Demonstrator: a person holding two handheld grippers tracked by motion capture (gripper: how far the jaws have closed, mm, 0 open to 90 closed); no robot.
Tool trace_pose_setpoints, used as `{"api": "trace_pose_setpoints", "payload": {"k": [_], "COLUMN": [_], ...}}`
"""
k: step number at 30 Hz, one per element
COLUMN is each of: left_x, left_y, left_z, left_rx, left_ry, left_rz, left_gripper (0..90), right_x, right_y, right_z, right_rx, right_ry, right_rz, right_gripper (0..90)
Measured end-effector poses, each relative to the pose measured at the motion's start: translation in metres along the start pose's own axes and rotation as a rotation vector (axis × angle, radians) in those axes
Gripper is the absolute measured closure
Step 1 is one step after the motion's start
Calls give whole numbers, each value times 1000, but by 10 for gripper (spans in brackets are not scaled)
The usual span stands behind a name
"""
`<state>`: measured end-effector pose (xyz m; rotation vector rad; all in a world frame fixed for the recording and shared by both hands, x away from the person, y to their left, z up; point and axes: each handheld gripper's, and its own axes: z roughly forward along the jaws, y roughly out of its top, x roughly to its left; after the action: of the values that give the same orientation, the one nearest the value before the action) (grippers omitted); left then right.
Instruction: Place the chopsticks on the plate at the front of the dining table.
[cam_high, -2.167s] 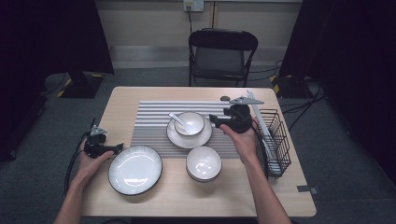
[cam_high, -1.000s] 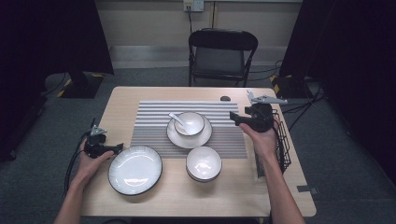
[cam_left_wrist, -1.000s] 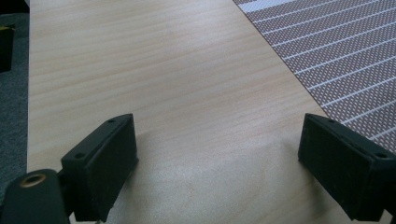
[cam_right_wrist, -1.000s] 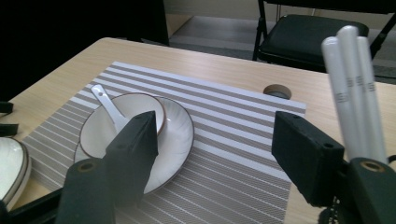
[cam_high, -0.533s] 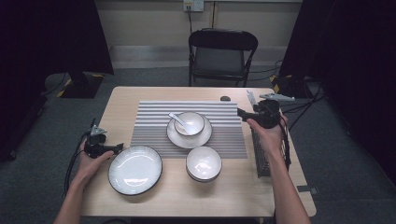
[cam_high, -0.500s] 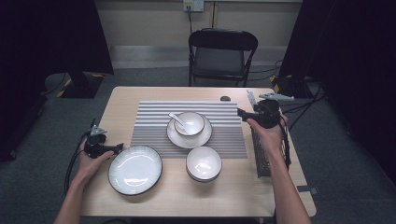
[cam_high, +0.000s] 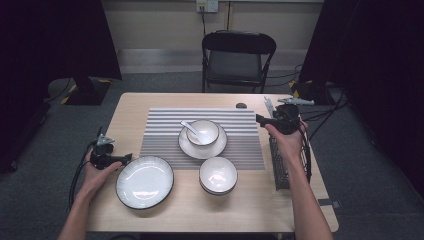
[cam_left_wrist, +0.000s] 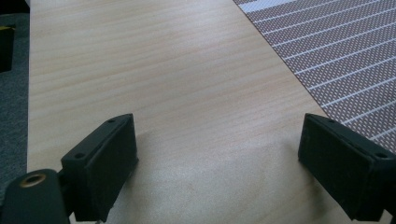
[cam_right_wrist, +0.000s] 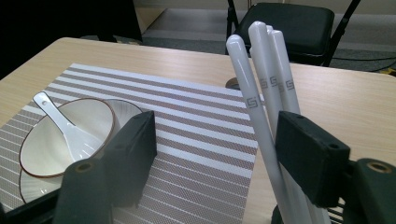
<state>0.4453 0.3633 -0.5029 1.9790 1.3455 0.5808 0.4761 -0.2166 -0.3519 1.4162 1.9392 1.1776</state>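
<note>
Several white chopsticks (cam_right_wrist: 261, 79) stand upright in a holder at the far end of a black wire rack (cam_high: 280, 170) on the table's right side. My right gripper (cam_right_wrist: 217, 135) is around them with its jaws wide; the sticks are close to the right jaw and far from the left one. Its jaws have just been closing a little, so it is open. In the high view the right gripper (cam_high: 265, 120) points left over the rack's far end. My left gripper (cam_left_wrist: 215, 149) hovers open above bare wood, just left of a white plate (cam_high: 145, 181).
A striped placemat (cam_high: 160, 135) carries a bowl (cam_high: 202, 132) with a white spoon (cam_high: 190, 127) on a saucer. A second bowl (cam_high: 218, 175) sits at the mat's near edge. A small dark object (cam_high: 241, 105) lies near the far edge; a chair (cam_high: 237, 55) stands behind the table.
My right gripper has moved right from over the placemat to the rack's far end and now has the chopsticks between its jaws. The left hand and the dishes have kept still.
</note>
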Motion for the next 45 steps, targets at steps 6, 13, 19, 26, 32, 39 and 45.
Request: {"api": "trace_pose_setpoints", "payload": {"k": [6, 13, 19, 26, 32, 39, 45], "left_x": [0, 0, 0, 0, 0, 0, 0], "left_y": [0, 0, 0, 0, 0, 0, 0], "left_z": [0, 0, 0, 0, 0, 0, 0], "left_rx": [0, 0, 0, 0, 0, -1, -1], "left_ry": [0, 0, 1, 1, 2, 2, 3], "left_rz": [0, 0, 0, 0, -1, -1, -1], "left_gripper": [112, 111, 112, 112, 112, 112, 113], "right_x": [1, -3, -4, -5, -7, -6, -6], "right_y": [-2, -9, -11, -14, -18, -19, -19], "right_z": [-4, -7, -14, -17, -21, -22, -16], "right_rx": [-13, -7, -11, -7, -6, 21, 48], "right_ry": [11, 12, 21, 16, 11, -4, -38], "right_rz": [-2, 7, -2, -7, -6, -30, -32], "right_gripper": [347, 430, 507, 620, 704, 737, 747]}}
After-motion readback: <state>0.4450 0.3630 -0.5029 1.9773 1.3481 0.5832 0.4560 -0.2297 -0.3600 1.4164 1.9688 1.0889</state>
